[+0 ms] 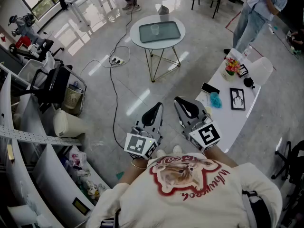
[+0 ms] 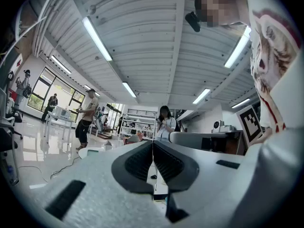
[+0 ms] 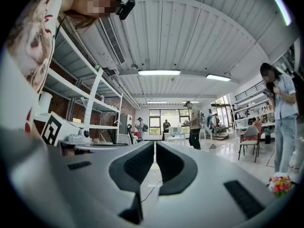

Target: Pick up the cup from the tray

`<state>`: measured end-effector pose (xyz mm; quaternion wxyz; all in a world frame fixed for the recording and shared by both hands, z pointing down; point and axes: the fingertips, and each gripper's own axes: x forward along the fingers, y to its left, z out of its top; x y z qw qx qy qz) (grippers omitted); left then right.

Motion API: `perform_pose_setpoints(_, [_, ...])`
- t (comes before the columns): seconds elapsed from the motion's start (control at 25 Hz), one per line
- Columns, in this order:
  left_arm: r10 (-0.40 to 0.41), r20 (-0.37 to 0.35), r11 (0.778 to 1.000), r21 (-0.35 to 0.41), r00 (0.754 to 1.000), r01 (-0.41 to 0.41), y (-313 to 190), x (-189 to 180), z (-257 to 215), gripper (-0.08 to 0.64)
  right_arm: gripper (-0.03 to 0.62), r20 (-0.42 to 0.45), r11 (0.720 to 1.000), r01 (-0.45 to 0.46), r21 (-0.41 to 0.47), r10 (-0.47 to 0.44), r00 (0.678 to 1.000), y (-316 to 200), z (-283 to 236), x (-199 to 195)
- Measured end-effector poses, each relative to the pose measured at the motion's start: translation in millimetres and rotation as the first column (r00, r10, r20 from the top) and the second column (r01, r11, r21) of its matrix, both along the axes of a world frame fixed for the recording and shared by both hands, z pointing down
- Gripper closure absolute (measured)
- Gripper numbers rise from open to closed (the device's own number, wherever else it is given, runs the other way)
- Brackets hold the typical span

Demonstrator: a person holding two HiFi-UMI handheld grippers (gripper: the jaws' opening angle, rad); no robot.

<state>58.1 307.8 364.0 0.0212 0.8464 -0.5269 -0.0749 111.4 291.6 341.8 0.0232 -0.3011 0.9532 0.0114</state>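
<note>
A clear cup [image 1: 155, 29] stands upright on a dark tray [image 1: 166, 33], which lies on a round white table [image 1: 137, 38] at the far end of the floor. Both grippers are held close to the person's chest, far short of that table. The left gripper [image 1: 158, 106] points toward it with its black jaws together and nothing between them. Beside it, the right gripper [image 1: 177, 100] is also shut and empty. In the left gripper view the left gripper [image 2: 153, 159] has its pads meeting along a thin line. In the right gripper view the right gripper [image 3: 155, 161] shows the same.
A long white desk [image 1: 228, 120] at the right carries flowers [image 1: 232, 66], a phone [image 1: 210, 88] and a picture frame [image 1: 237, 99]. A cable and power strip [image 1: 117, 60] lie on the floor left of the round table. Shelving [image 1: 28, 141] and chairs line the left. A person [image 1: 259, 13] stands far right.
</note>
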Motion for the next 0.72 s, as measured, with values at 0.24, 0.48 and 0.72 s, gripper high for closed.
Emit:
perform_pose_setpoints(0.24, [0.006, 0.004, 1.000, 0.007, 1.000, -0.006, 1, 5, -1, 0.545, 0.563, -0.001, 1.000, -0.003, -0.001, 0.003, 1.000, 2, 1, 3])
perform_pose_setpoints(0.48, [0.002, 0.004, 1.000, -0.001, 1.000, -0.002, 5, 10, 2, 0.545, 0.563, 0.016, 1.000, -0.015, -0.009, 0.016, 1.000, 3, 0, 12])
perform_pose_setpoints(0.72, [0.005, 0.007, 1.000, -0.009, 1.000, -0.005, 6, 17, 3, 0.545, 0.563, 0.049, 0.999, -0.026, -0.020, 0.027, 0.998, 0, 0, 24])
